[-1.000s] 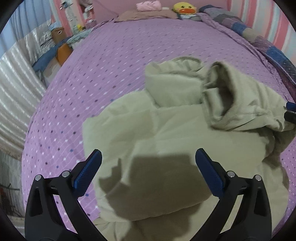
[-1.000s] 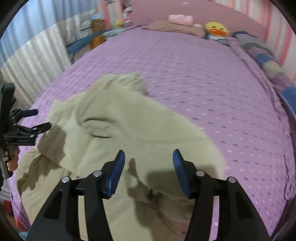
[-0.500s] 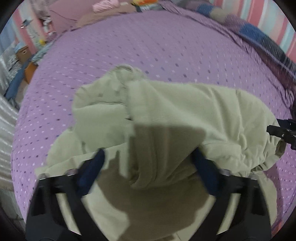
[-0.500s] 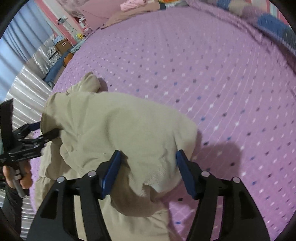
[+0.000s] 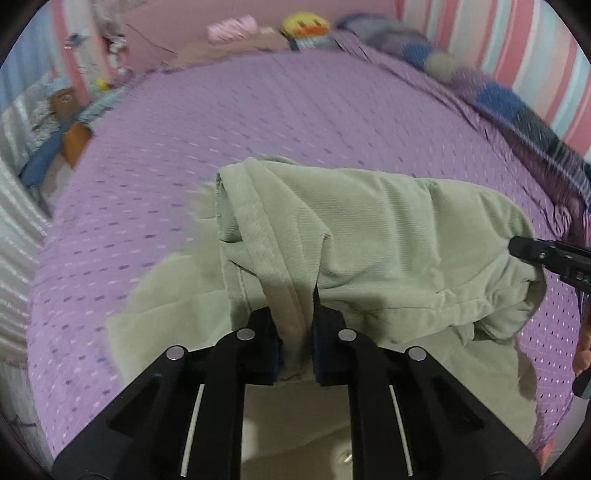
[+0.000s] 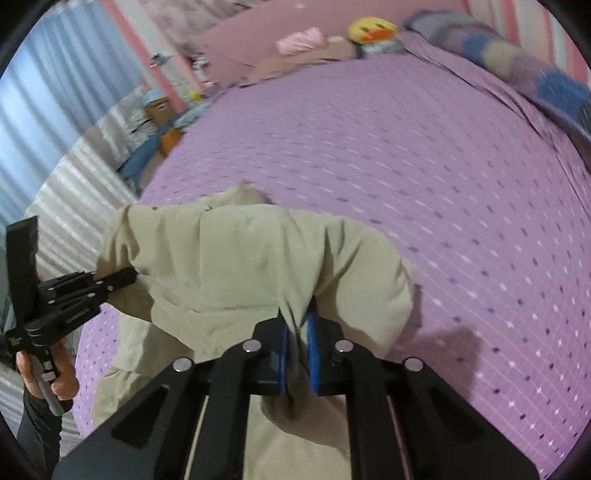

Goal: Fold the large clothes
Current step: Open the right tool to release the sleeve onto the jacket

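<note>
Both my claws have just clamped shut on the khaki garment [image 5: 388, 236]: left claw [image 5: 295, 332] and right claw [image 6: 295, 347] each pinch a bunched edge, lifting it off the purple bed [image 5: 295, 122] ahead, ready for folding.

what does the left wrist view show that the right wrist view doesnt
Only the left wrist view shows the left gripper with its jaws shut on a thick seam of the beige garment, and the pink striped wall. Only the right wrist view shows the right gripper pinching a fold of the garment, blue curtains, and the hand on the left gripper's handle. Both show the purple dotted bedspread and the yellow plush toy.
</note>
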The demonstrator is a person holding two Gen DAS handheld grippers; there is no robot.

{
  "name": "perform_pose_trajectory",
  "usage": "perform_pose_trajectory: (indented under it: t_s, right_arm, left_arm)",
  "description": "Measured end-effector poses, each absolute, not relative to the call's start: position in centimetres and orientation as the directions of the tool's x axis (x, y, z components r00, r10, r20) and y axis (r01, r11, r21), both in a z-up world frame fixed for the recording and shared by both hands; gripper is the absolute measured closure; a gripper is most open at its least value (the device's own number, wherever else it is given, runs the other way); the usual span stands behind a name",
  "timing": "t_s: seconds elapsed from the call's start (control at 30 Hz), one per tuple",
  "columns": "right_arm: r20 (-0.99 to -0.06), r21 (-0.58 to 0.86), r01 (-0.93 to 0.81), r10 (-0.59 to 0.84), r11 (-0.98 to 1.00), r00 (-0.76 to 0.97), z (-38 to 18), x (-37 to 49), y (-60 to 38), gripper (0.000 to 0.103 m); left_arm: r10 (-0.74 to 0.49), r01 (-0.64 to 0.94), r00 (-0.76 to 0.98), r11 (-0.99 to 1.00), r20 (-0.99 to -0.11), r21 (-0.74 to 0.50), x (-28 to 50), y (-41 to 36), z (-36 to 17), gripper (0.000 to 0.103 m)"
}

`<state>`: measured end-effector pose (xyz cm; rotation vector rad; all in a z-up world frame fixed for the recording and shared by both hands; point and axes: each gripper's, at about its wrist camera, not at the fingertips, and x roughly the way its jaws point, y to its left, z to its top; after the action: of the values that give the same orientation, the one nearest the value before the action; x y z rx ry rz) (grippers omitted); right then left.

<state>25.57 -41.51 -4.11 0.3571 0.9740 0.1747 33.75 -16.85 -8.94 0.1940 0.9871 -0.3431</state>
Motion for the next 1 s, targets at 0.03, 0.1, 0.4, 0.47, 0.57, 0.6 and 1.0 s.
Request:
perform_pose_trajectory:
  t_s: [0.03,0.1,0.4,0.47,0.57,0.6,1.0]
  right_arm:
    - [-0.775,0.361,-0.009,0.306,0.932,0.553,-3.8,25.7,-40.2,0.094]
    - [-0.775,0.345,-0.064,0.323,0.936,0.543,-3.6,25.9,-37.0,0.094]
    - [-0.878,0.114,-0.24,0.211,0.964,0.43,-9.3,26.8,-25.2,0.09]
    - [-0.893,0.075,-0.258,0.18,0.963,0.412,-10.1,26.8,-25.1,0.089]
    - [-0.896,0.057,-0.284,0.175,0.957,0.409,-8.8,26.4,-25.9,0.085]
    - [-0.894,0.063,-0.288,0.182,0.956,0.409,-8.2,26.2,-26.1,0.084]
    - [-0.848,-0.197,-0.266,-0.028,0.944,0.53,-3.0,25.7,-31.9,0.028]
  left_arm:
    - [-0.188,0.352,0.516,0.936,-0.836,0.006,32.8,-15.5,-8.5,0.093]
    - [-0.173,0.302,0.535,0.953,-0.827,-0.004,30.7,-11.6,-8.1,0.093]
    - [-0.136,0.133,0.404,0.987,-0.905,-0.089,27.0,-2.7,-17.4,0.09]
    - [-0.157,0.119,0.377,0.986,-0.913,-0.121,27.2,-2.3,-18.8,0.09]
    - [-0.136,0.129,0.398,0.987,-0.907,-0.091,27.1,-2.8,-18.7,0.09]
    - [-0.125,0.137,0.404,0.988,-0.906,-0.075,26.9,-3.5,-18.4,0.087]
    - [-0.029,0.2,0.515,0.976,-0.857,0.088,29.4,-6.9,-11.2,0.01]
